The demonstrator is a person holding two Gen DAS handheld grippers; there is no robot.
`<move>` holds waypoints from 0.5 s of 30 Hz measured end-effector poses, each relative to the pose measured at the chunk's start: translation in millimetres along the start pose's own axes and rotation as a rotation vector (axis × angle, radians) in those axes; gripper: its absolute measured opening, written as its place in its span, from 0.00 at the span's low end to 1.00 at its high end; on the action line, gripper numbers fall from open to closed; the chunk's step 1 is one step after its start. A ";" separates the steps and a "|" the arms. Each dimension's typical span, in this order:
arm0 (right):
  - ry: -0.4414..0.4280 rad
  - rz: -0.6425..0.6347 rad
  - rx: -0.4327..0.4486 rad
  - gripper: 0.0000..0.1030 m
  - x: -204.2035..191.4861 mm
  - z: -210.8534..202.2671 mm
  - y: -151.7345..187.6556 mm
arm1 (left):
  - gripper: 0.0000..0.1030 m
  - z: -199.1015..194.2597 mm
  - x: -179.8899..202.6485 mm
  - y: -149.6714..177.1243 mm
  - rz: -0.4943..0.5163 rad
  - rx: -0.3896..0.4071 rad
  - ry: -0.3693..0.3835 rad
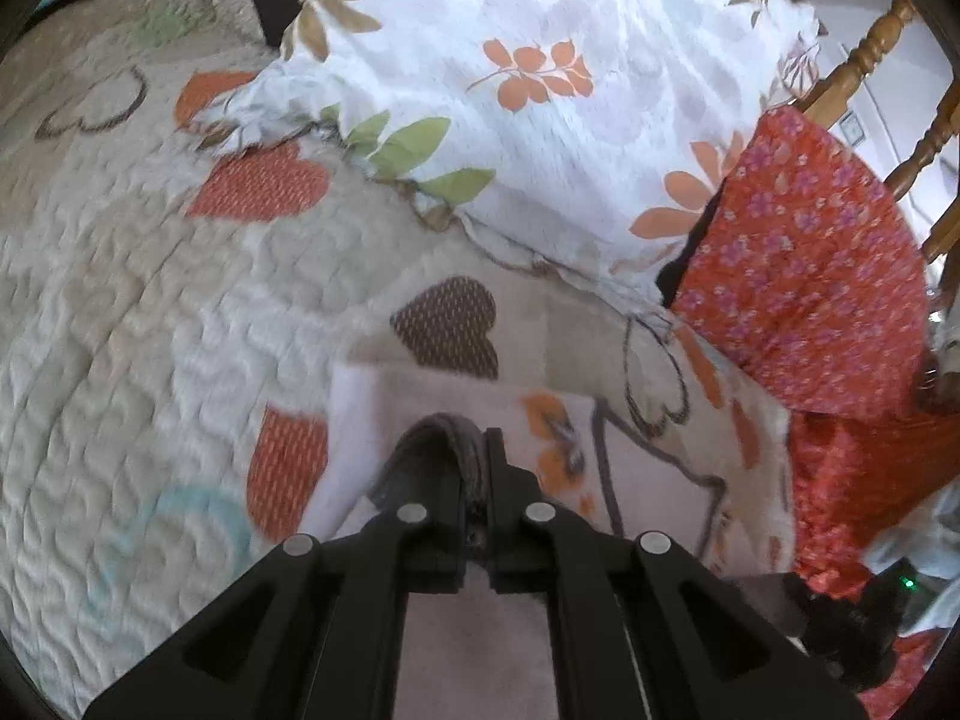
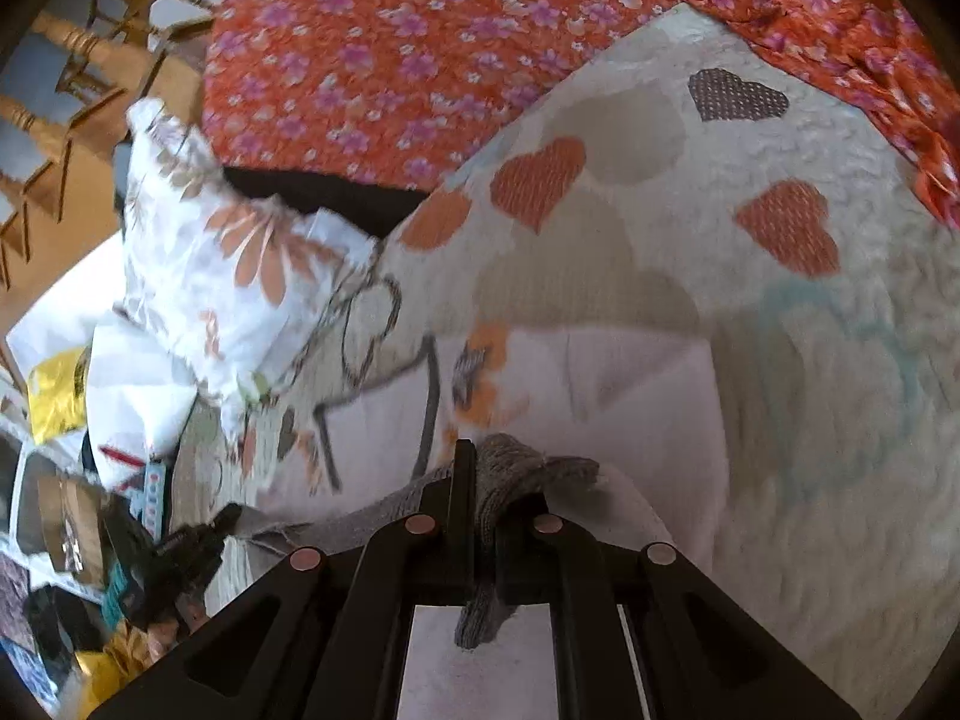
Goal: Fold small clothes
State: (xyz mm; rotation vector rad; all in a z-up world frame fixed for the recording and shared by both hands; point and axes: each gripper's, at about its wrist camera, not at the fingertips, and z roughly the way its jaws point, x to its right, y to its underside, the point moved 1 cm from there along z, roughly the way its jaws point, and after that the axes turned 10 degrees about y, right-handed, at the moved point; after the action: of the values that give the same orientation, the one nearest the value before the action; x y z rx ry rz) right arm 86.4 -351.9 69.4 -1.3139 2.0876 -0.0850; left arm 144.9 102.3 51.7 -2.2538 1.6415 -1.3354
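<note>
Two grippers, each clamped on one garment: left gripper (image 1: pixel 474 474) and right gripper (image 2: pixel 480 480) pinch the grey knit edge of a small white printed garment (image 1: pixel 576 420), held over the bed at six o'clock. Folding appears barely begun. Surface: heart-patterned quilt (image 1: pixel 150 300). At twelve o'clock, floral pillow (image 1: pixel 540 90); at two, orange flowered cloth (image 1: pixel 810 270) and wooden chair (image 1: pixel 888 48).

Bed cover: quilted cream bedspread (image 1: pixel 120 312) with orange, brown and beige hearts, spread over the bed.
Pillow: white floral pillow (image 1: pixel 540 96) with orange flowers and green leaves, lying on the bedspread.
Red cloth: orange-red fabric (image 2: pixel 372 54) with small pink flowers, just beside the pillow.
Headboard: turned wooden spindles (image 1: pixel 870 54) behind the red cloth.
Clutter: yellow bag (image 2: pixel 54 396) and papers beside the bed, blurred.
</note>
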 end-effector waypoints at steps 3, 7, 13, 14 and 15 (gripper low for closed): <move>0.017 0.021 -0.005 0.05 3.5 22.6 -15.3 | 0.04 16.0 0.4 -7.2 0.013 -0.011 -0.030; 0.047 0.010 -0.037 0.05 7.6 56.8 -24.6 | 0.12 27.1 -4.3 -12.4 -0.011 -0.018 -0.049; 0.026 0.028 -0.048 0.39 13.4 63.0 -30.3 | 0.51 -1.0 -9.5 -15.1 -0.063 0.065 -0.053; 0.031 0.032 -0.025 0.57 14.1 56.7 -31.8 | 0.54 -6.7 -9.8 -15.1 -0.067 0.073 -0.051; 0.043 0.031 0.006 0.62 14.1 48.7 -33.4 | 0.56 -13.3 -9.9 -14.3 -0.070 0.084 -0.046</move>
State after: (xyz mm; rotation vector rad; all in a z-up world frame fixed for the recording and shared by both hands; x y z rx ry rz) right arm 135.8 -366.3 37.3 -1.2859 2.1417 -0.1065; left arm 146.2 122.0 61.1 -2.2959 1.4761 -1.3300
